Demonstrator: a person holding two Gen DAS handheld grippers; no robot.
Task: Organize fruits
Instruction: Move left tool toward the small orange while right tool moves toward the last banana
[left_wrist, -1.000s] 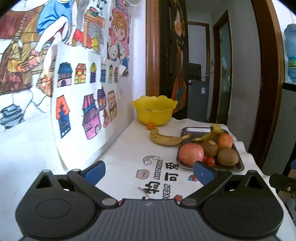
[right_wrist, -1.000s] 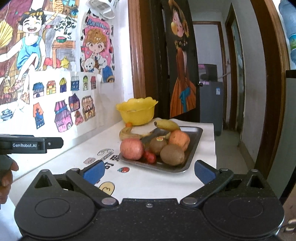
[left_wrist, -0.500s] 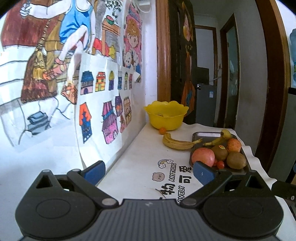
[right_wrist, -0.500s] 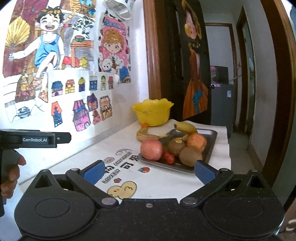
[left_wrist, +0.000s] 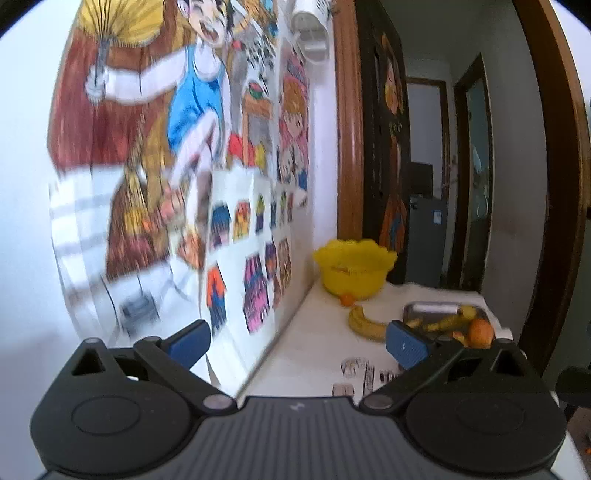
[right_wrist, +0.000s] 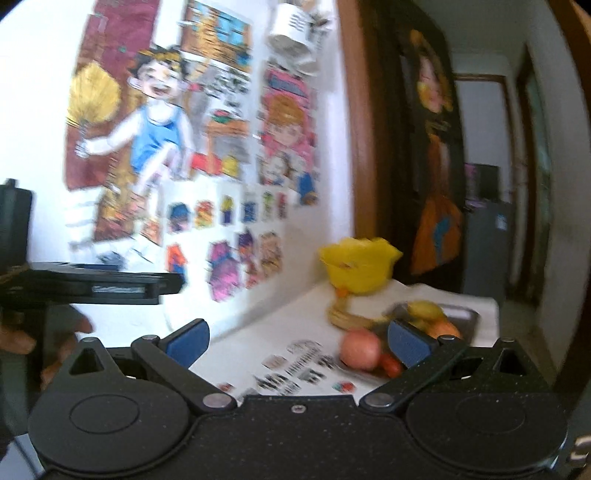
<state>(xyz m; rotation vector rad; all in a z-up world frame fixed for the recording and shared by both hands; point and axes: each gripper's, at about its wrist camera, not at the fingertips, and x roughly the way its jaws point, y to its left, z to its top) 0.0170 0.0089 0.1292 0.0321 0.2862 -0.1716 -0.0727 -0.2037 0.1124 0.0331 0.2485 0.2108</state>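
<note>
A yellow bowl (left_wrist: 354, 271) stands at the far end of the white table, also in the right wrist view (right_wrist: 360, 271). A small orange (left_wrist: 346, 300) and a banana (left_wrist: 364, 325) lie in front of it. A metal tray (left_wrist: 430, 307) holds a banana, an orange (left_wrist: 479, 332) and more fruit; in the right wrist view a red apple (right_wrist: 360, 349) and a cherry tomato (right_wrist: 391, 364) show on the tray (right_wrist: 469, 317). My left gripper (left_wrist: 297, 345) and right gripper (right_wrist: 297, 341) are open, empty and well back from the fruit.
A wall with children's drawings (left_wrist: 177, 177) runs along the table's left side. The table cover (left_wrist: 317, 347) has printed pictures. A wooden door frame (left_wrist: 347, 147) and a doorway are behind the bowl. The left gripper's body (right_wrist: 92, 288) and hand show left in the right wrist view.
Both grippers have pulled back and tilted up; the fruit now sits lower and smaller in both views, with more wall visible. Both stay open and empty.
</note>
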